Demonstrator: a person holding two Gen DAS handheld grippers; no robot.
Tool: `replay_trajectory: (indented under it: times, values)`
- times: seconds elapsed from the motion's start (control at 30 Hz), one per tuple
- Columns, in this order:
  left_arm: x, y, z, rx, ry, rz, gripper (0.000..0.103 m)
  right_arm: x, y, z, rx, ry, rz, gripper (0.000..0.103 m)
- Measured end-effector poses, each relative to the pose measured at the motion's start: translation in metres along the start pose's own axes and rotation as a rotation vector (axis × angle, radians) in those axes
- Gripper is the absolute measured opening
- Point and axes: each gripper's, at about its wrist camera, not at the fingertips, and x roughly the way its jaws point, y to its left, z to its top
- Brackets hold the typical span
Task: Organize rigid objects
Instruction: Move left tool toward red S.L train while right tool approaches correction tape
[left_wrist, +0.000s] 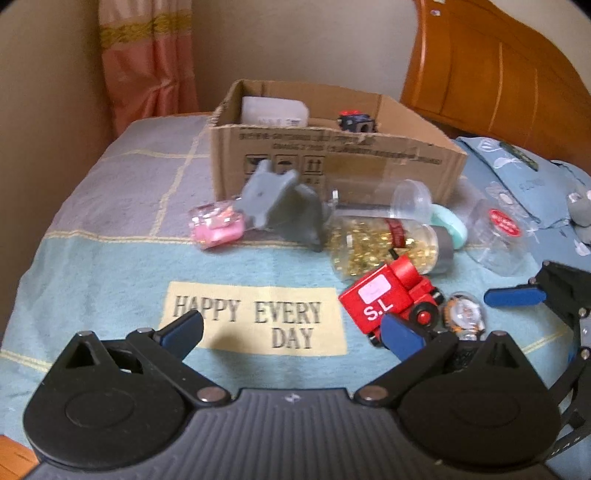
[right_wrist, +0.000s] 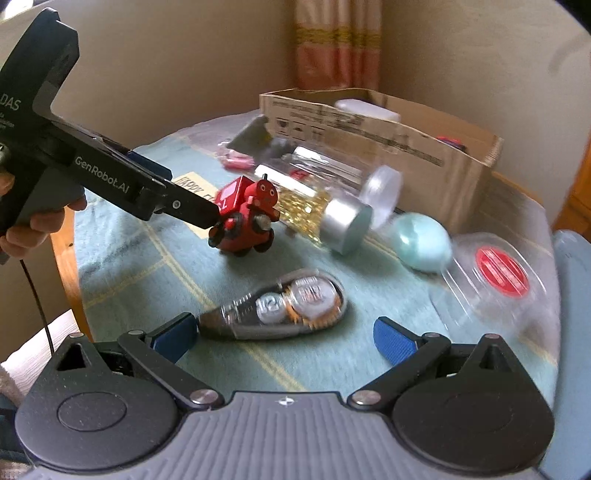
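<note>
My left gripper (left_wrist: 291, 328) is open, its right finger against a red toy train (left_wrist: 388, 299) on the bed; the train also shows in the right wrist view (right_wrist: 245, 214), where the left gripper's finger touches it. My right gripper (right_wrist: 284, 336) is open around a clear blister pack of coins (right_wrist: 280, 306), its left finger touching the pack's end. The pack also shows in the left wrist view (left_wrist: 463, 315). An open cardboard box (left_wrist: 332, 158) stands behind, holding a white container (left_wrist: 273, 110) and a dark cube (left_wrist: 354, 120).
On the blue bedcover lie a jar of gold beads (left_wrist: 384, 243), a grey plastic piece (left_wrist: 280, 203), a pink packet (left_wrist: 218, 227), a mint egg (right_wrist: 423, 242) and a clear lid with a red sticker (right_wrist: 498, 273). A wooden headboard (left_wrist: 498, 66) stands at the back right.
</note>
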Motion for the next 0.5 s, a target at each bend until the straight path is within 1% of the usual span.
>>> replay_trajectory:
  times: [0.1, 0.13, 0.27, 0.33, 0.4, 0.5]
  values:
    - [-0.001, 0.004, 0.0, -0.01, -0.003, 0.051, 0.102, 0.009, 0.001, 0.01, -0.034, 0.008, 0.033, 0.103]
    - [-0.002, 0.005, 0.001, -0.012, -0.003, 0.056, 0.102, 0.011, 0.002, 0.013, -0.044, 0.01, 0.042, 0.103]
    - [-0.01, 0.005, 0.002, -0.015, -0.01, 0.012, 0.102, 0.014, 0.007, 0.017, -0.074, 0.026, 0.077, 0.103]
    - [-0.012, 0.002, 0.004, 0.003, -0.017, 0.01, 0.102, 0.011, 0.011, 0.015, -0.092, 0.032, 0.097, 0.103]
    - [-0.014, -0.003, 0.005, 0.019, -0.022, 0.004, 0.102, 0.006, 0.014, 0.011, -0.097, 0.035, 0.108, 0.103]
    - [-0.017, -0.008, 0.006, 0.027, -0.026, -0.025, 0.102, 0.001, 0.017, 0.007, -0.106, 0.029, 0.109, 0.103]
